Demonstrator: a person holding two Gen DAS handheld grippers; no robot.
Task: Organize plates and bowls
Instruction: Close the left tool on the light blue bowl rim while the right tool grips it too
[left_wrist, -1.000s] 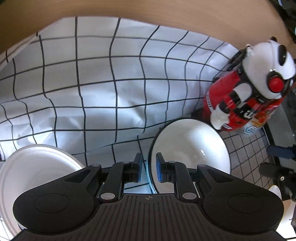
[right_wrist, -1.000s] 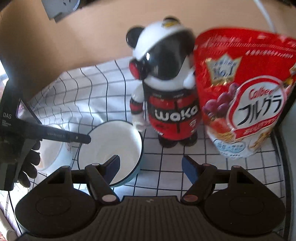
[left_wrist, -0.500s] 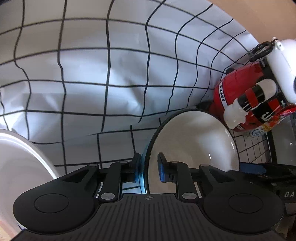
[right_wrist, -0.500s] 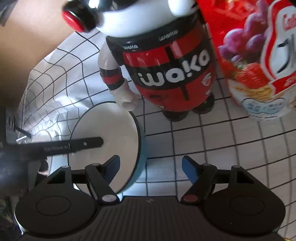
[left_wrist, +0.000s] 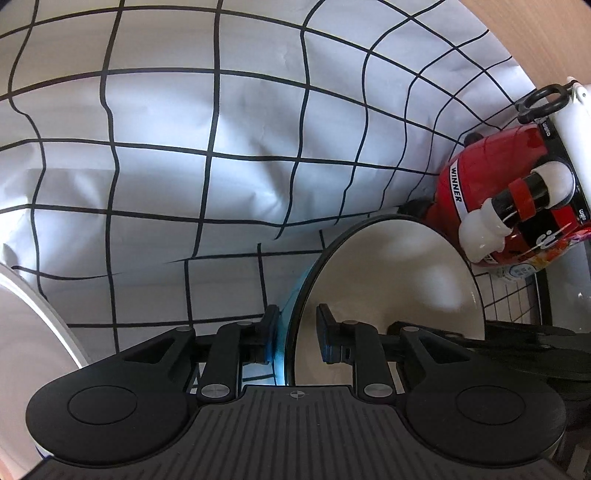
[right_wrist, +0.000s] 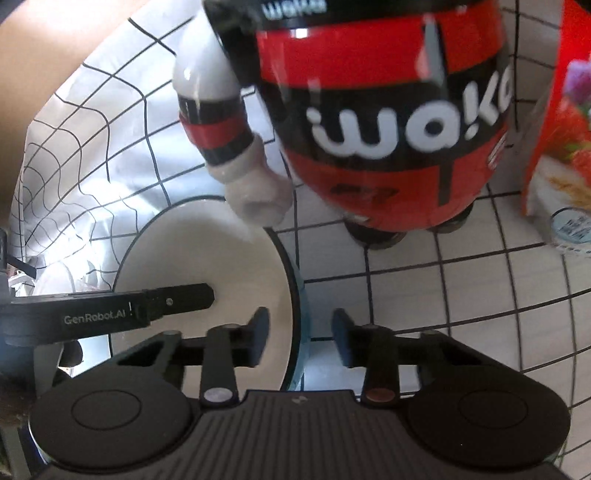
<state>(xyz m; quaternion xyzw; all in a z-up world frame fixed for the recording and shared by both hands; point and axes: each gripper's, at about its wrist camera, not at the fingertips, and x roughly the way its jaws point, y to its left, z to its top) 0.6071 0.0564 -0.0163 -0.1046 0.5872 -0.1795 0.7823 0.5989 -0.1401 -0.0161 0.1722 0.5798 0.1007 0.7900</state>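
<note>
While both tools sit closest to the lenses, the bowl (left_wrist: 391, 280) is the landmark that ties them together. Nearest in the left wrist view, the left tool (left_wrist: 295, 332) straddles the bowl's near-left rim, one blue-padded finger outside the pale blue wall and the other inside over the white interior; the fingers are parted with a gap showing on the inner side, so they stand spread around the rim without visibly pinching it. Nearest in the right wrist view, the right tool (right_wrist: 301, 334) likewise straddles the bowl (right_wrist: 207, 258) at its right rim, fingers spread wide, one over the white interior and one outside; neither pad clearly touches the wall. From the left of the bowl, a black finger of the left tool (right_wrist: 173, 301) reaches in over the interior.

Left of the bowl, at the edge of the left wrist view, lies the curved rim of a white plate (left_wrist: 33, 332). Under the bowl spreads a white cloth (left_wrist: 166, 147) with a black grid, covering the worktop (left_wrist: 524, 29), whose wood shows beyond the cloth's far edge. Just behind the bowl stands a red, black and white panda figure (right_wrist: 388, 129), its white hand hanging over the bowl's far rim. Right of the figure stands a red cereal bag (right_wrist: 561, 147).
</note>
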